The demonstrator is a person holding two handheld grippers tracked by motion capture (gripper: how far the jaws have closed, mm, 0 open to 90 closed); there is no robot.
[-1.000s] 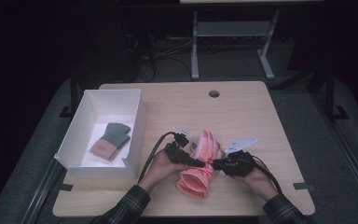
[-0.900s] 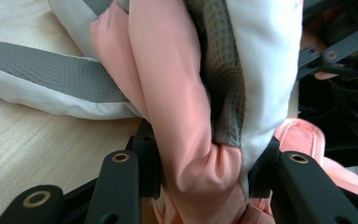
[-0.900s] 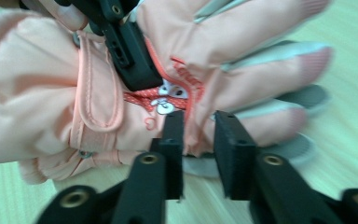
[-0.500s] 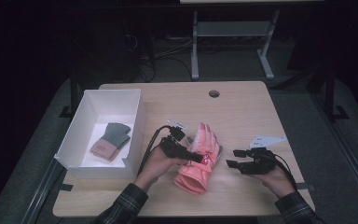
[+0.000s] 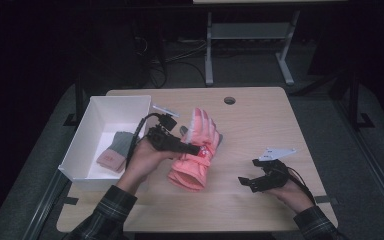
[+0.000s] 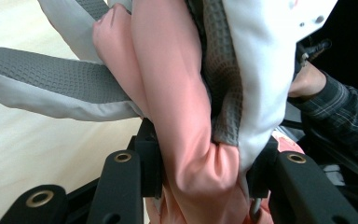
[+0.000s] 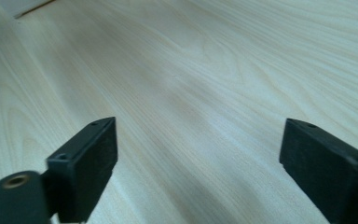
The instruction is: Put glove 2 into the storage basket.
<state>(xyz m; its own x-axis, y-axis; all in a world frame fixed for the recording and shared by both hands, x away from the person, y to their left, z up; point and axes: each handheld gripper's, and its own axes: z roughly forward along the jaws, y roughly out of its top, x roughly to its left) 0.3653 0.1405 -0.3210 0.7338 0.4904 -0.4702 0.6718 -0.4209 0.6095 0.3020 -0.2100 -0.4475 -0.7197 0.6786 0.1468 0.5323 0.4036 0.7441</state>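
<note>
Since half a second ago the glove (image 5: 197, 150) has lifted slightly toward the box (image 5: 91, 145), and the right tongs (image 5: 247, 183) have stayed clear of it. From the high view, the left tongs (image 5: 192, 149) grip the pink glove at mid-desk (image 5: 260, 120); a second glove (image 5: 116, 151) lies in the white box. Seen from the left gripper view, the left tongs (image 6: 205, 182) are clamped on pink and grey glove fabric (image 6: 177, 102). Over in the right gripper view, the right tongs (image 7: 198, 158) stand wide apart, empty, above bare desk (image 7: 191, 70).

Pink glove (image 5: 196, 150) lifted mid-table, fingers pointing away
</note>
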